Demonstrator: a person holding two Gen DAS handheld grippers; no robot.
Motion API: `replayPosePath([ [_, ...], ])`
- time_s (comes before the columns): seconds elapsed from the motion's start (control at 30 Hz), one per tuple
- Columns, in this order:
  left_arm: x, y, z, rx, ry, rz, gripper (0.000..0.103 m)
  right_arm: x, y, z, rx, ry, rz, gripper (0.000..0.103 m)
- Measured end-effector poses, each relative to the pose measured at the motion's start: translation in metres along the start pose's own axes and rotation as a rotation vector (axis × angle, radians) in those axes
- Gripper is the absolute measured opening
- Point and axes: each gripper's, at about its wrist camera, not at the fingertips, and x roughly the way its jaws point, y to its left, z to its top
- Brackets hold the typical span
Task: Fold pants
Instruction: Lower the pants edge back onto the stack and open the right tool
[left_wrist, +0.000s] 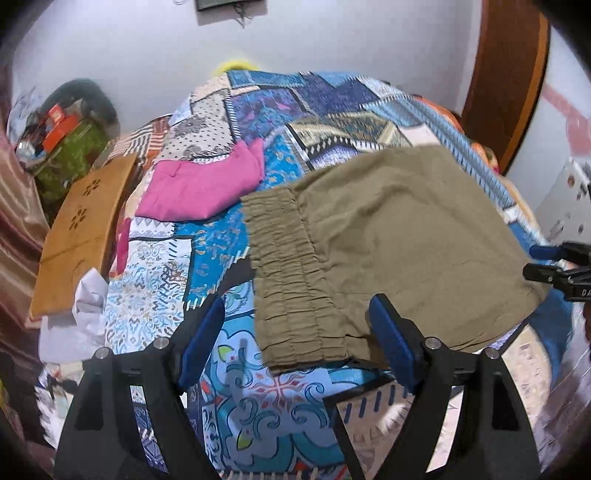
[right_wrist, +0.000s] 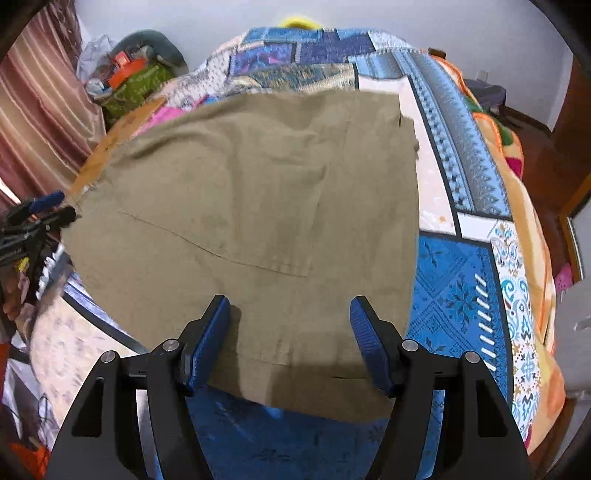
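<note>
1 olive pants (left_wrist: 399, 236), 1 pink garment (left_wrist: 199, 192)

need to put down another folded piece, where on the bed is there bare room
Free: the patchwork bedspread in front of the olive pants, near the open left gripper; the blue stretch between the pants and the pink garment; the strip right of the pants. Crowded: the left edge, with the wooden board and white cloth.

Olive-khaki pants (left_wrist: 399, 236) are lying folded into a flat, roughly rectangular bundle on the patchwork bedspread (left_wrist: 258, 398). The gathered elastic waistband (left_wrist: 284, 280) is facing left in the left wrist view; a diagonal seam is crossing the upper layer.
</note>
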Motion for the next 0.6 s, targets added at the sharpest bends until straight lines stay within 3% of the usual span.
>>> replayPosePath([
  [0.17, -0.011, 0.024, -0.001, -0.171, 0.015, -0.124, 0.081, -0.017, 0.024, 0.020, -0.023, -0.091, 0.042, 0.064],
  [0.33, -0.001, 0.025, -0.014, -0.247, 0.088, -0.236, 0.081, -0.018, 0.062, 0.036, -0.091, -0.160, 0.077, 0.064],
  [0.6, 0.020, 0.016, -0.043, -0.321, 0.208, -0.403, 0.081, 0.025, 0.081, 0.031, -0.129, -0.112, 0.029, 0.064],
])
